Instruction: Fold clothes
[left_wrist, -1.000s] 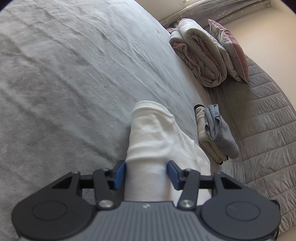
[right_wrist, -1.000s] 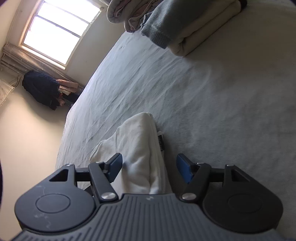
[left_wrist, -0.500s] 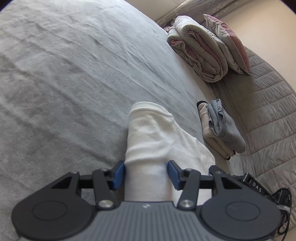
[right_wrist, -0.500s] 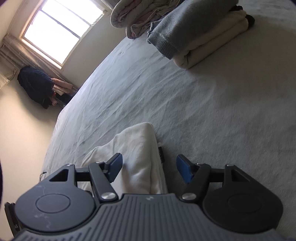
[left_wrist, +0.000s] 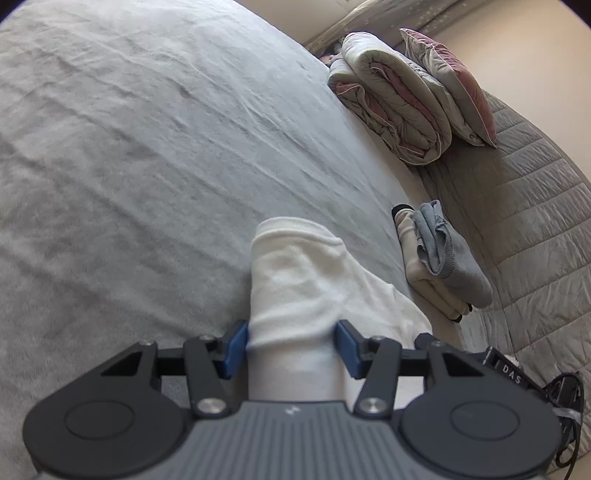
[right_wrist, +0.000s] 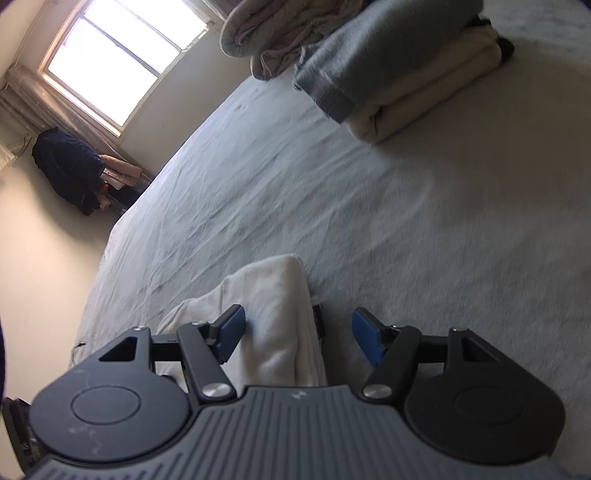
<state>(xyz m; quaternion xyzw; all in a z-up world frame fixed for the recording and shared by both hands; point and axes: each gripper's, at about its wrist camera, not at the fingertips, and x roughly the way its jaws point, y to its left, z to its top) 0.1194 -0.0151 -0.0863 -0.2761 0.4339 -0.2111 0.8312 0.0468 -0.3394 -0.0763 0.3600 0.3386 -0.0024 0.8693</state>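
A folded white garment fills the gap of my left gripper, whose blue pads press on both of its sides, so it is shut on it. In the right wrist view the same white garment lies between the fingers of my right gripper. That gripper is open: the left pad touches the cloth and the right pad stands apart from it. A stack of folded clothes, grey on cream, lies on the bed to the right, and this stack is ahead in the right wrist view.
The grey bed sheet spreads wide to the left. A rolled duvet and a pillow lie at the far end, on a quilted cover. A window and dark hanging clothes are across the room.
Both grippers have moved with the white garment toward the folded stack, which looms larger in the right wrist view. The garment keeps its place between the fingers.
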